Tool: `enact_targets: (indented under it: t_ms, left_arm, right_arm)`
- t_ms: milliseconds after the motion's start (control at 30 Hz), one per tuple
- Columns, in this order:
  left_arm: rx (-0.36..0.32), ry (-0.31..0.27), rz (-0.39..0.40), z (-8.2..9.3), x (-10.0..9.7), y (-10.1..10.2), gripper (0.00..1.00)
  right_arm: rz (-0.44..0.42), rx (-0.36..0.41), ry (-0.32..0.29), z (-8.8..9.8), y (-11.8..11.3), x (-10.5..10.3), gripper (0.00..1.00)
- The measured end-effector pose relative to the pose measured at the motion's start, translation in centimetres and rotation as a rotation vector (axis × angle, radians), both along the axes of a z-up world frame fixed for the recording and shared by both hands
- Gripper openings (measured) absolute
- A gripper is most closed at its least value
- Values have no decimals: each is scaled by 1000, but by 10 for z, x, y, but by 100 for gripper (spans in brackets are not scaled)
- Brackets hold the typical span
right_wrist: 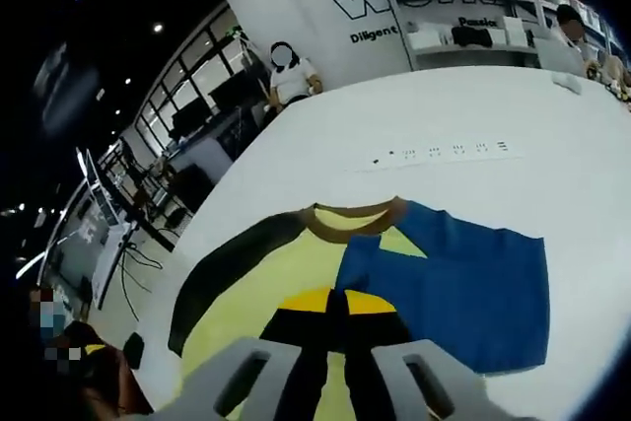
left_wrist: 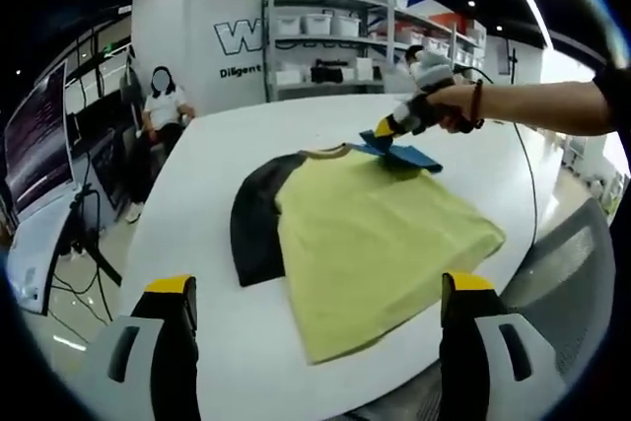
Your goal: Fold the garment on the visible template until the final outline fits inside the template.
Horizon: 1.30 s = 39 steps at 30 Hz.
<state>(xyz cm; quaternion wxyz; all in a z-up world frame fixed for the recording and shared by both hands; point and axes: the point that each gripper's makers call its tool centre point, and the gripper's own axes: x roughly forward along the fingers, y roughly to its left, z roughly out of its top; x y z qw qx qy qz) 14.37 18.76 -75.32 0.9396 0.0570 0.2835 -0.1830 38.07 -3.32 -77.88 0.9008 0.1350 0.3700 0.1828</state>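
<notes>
Left gripper (left_wrist: 315,327) open, short of the yellow shirt (left_wrist: 380,234); right gripper (right_wrist: 335,308) closed on its blue sleeve (right_wrist: 463,293).

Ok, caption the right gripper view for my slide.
Right gripper shut on yellow T-shirt, its blue sleeve spread over the white table.

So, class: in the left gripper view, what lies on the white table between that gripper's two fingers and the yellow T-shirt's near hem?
Nothing: in the left gripper view, bare white table separates the left gripper from the yellow T-shirt.
</notes>
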Motion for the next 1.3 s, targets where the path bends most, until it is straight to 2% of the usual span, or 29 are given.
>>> enact_targets:
  t_ms: [300,533,600,733,833,1133,1300]
  left_arm:
    - [-11,-1,-6,0,3,-2,99]
    - [-18,2,-13,-2,3,-1,98]
    - [-18,3,-12,-2,3,0,98]
    - [-17,0,-10,-1,2,3,99]
    - [-21,7,-9,-3,0,7,97]
    - [-30,-2,-9,-4,1,9,98]
    - [-29,-4,-4,-4,2,14,98]
  right_arm:
    - [70,19,-7,6,47,4,0]
    - [142,13,-8,6,78,-5,0]
    - [187,-13,-20,5,87,-8,0]
    - [199,-21,-20,3,98,-8,0]
    - [221,-12,0,2,117,-13,0]
    - [253,5,13,2,145,-13,0]
    - [265,-2,18,-6,155,-11,0]
